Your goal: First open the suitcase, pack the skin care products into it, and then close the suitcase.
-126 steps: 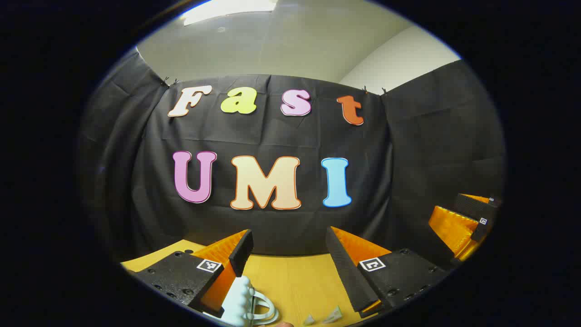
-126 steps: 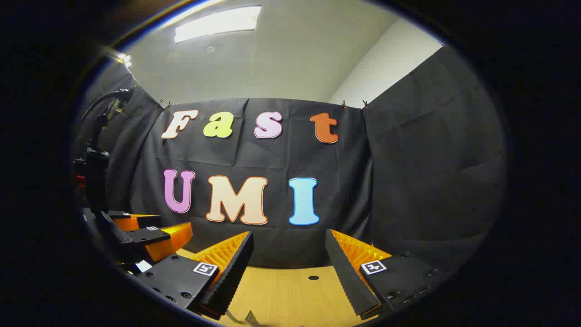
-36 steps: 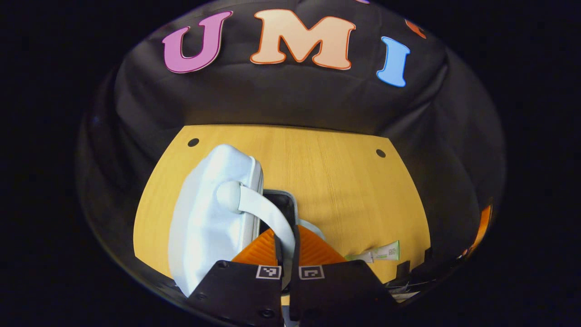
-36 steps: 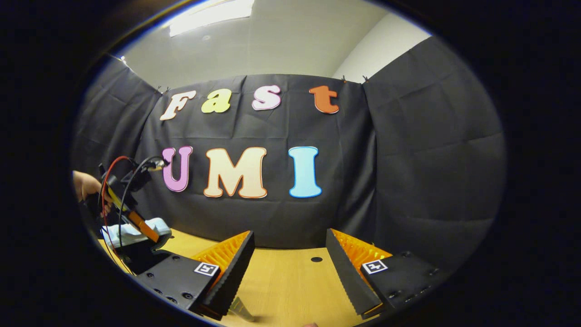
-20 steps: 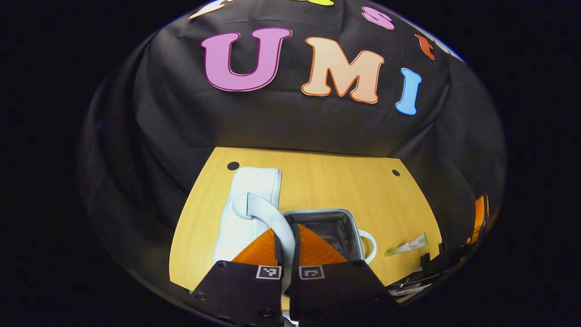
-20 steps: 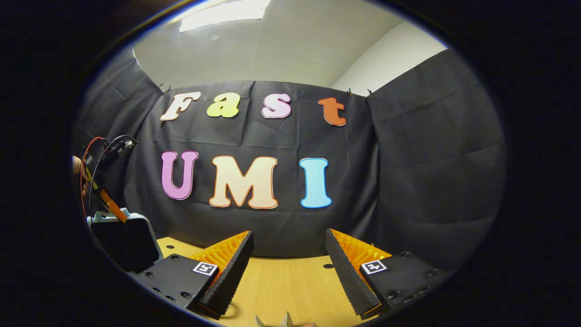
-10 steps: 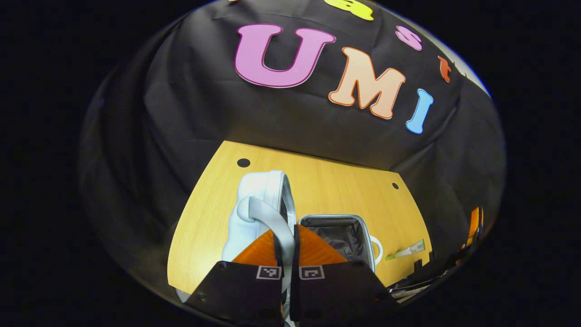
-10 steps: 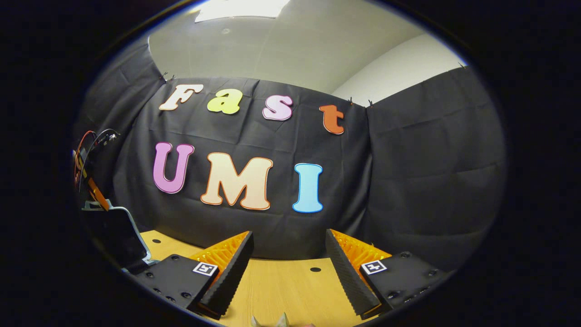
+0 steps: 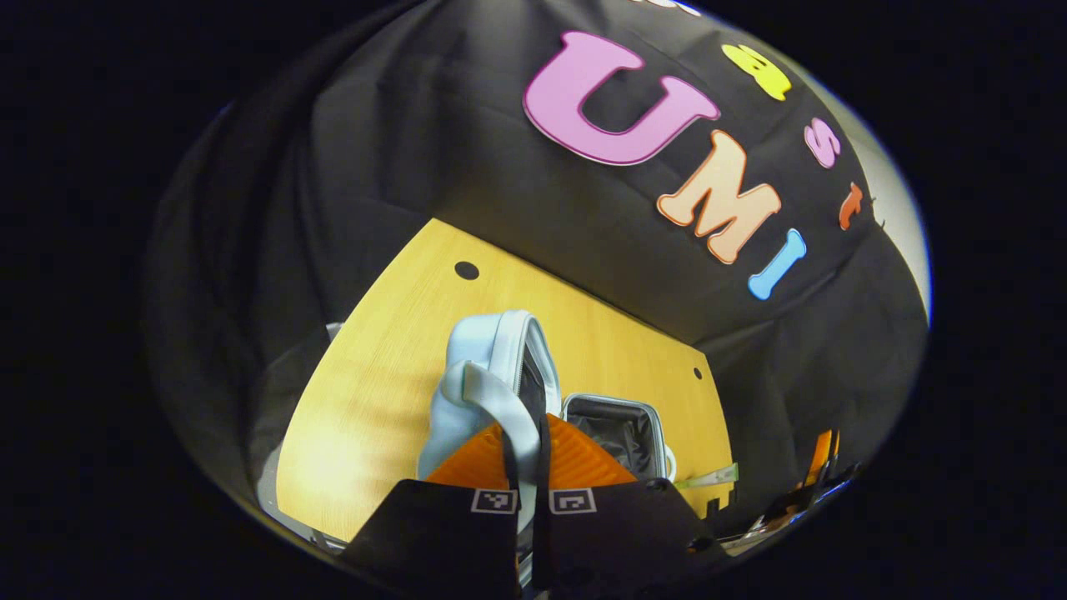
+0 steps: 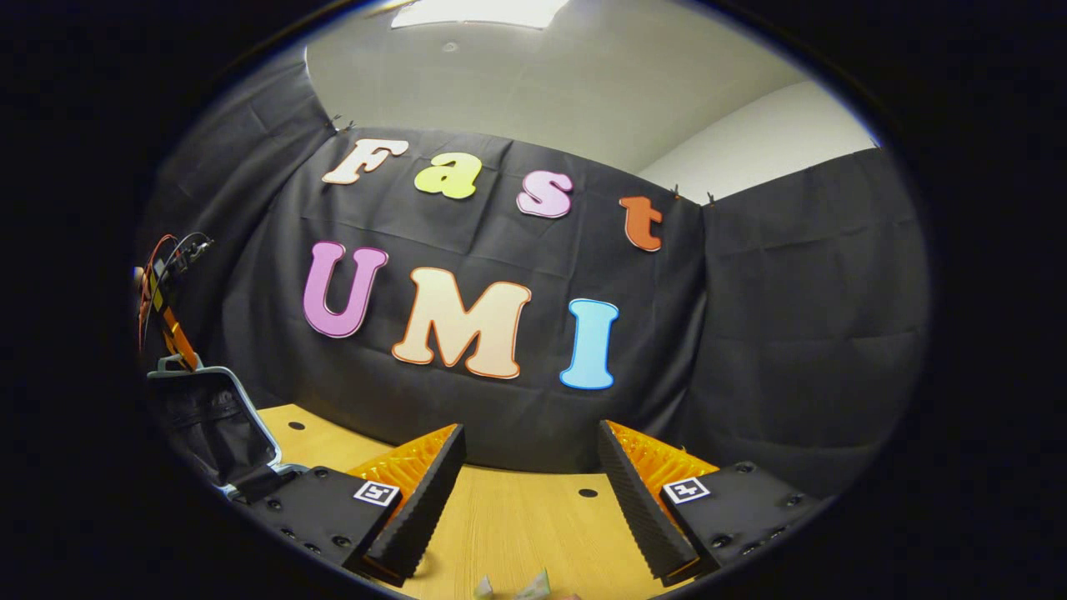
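Between the left gripper (image 9: 525,467) jaws sits the suitcase (image 9: 475,375) handle (image 9: 504,408).

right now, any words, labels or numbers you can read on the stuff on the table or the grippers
Tube: print too small to read.
Left gripper: two square code markers, no words.
Right gripper: two square code markers, no words.
Suitcase: no text seen.

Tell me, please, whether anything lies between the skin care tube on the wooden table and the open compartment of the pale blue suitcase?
Nothing visible does. In the left gripper view the skin care tube lies on the wooden table just right of the dark-lined open compartment, with only the suitcase's side handle between them. The left gripper holds the lid's handle, keeping the lid raised.
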Demonstrator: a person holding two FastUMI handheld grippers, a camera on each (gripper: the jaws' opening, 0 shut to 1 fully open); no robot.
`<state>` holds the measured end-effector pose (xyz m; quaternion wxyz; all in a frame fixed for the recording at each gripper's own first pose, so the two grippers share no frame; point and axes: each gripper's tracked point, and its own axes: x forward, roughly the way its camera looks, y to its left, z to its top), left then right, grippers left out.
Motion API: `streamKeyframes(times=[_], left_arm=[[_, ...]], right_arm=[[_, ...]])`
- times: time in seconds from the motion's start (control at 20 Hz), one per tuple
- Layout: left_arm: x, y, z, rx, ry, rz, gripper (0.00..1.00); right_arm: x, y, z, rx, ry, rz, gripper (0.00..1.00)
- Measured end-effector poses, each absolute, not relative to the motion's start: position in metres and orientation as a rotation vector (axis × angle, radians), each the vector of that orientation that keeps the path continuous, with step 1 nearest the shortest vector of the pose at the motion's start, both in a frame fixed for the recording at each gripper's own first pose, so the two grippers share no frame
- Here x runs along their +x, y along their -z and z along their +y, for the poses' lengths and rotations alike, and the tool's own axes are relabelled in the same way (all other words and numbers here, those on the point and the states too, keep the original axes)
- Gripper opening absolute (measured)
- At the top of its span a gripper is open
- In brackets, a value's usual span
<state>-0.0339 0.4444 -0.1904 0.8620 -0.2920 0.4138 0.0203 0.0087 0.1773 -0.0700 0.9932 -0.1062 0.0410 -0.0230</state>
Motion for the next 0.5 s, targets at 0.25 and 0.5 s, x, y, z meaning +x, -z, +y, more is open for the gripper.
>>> streamKeyframes(times=[0.25,0.5], left_arm=[[-0.047,0.202,0.466,-0.739,-0.068,0.883,0.04],[-0.055,0.21,0.471,-0.679,-0.072,0.958,0.11]], right_arm=[[0.018,0.077,0.192,-0.221,0.005,0.091,0.98],[0.026,0.087,0.199,-0.204,-0.018,0.108,0.98]])
